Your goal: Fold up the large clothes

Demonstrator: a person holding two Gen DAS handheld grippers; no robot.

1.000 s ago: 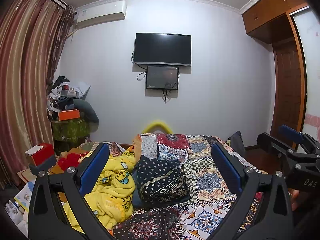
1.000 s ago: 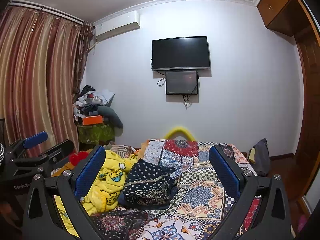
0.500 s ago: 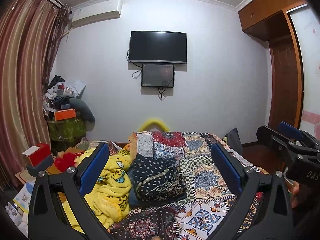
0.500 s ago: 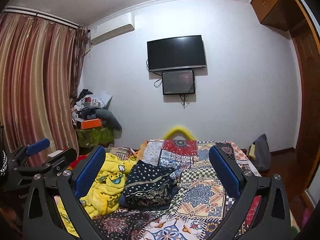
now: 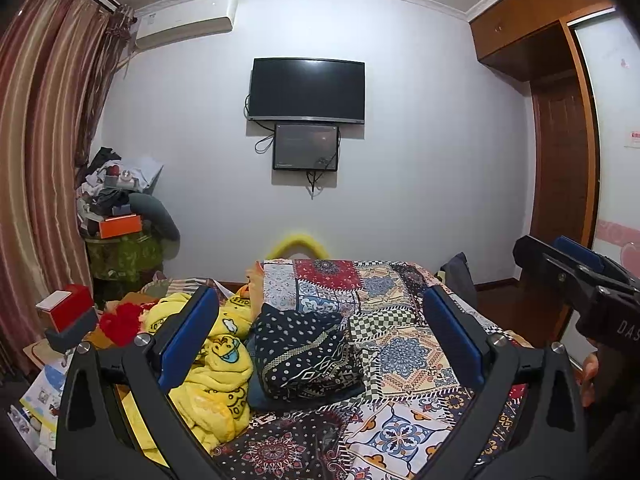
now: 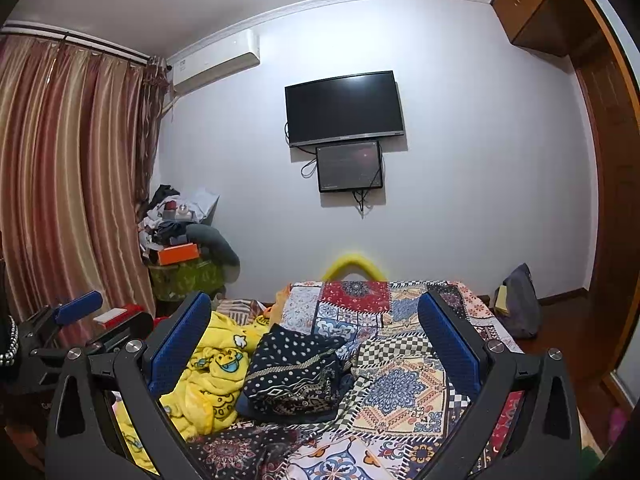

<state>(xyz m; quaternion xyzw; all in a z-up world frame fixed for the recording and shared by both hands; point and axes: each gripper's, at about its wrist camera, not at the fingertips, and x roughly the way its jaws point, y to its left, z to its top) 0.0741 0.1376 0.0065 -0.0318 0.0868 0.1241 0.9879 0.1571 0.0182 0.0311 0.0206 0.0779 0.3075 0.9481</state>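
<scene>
On the bed (image 5: 408, 344), near its left side, a dark dotted garment (image 5: 304, 354) lay bunched in a rough heap on the patchwork cover, touching a crumpled yellow cartoon-print fleece (image 5: 212, 364) on its left. Neither lay flat or squared; the heap would fit clothes waiting to be folded as well as ones only loosely gathered. Both tools hung in the air at the near end of the bed, well short of the cloth. The left tool (image 5: 320, 344) had its jaws spread wide with nothing between them, and the right tool (image 6: 314, 344) stood the same, wide apart and empty.

The dotted garment looked thin, light and limp, so it would likely sag and slide from a shallow pinch; a hem or corner at its near edge seemed the surest hold. The fleece looked thick, soft and bulkier, likely needing a deeper bite on one layer at an outer edge.
</scene>
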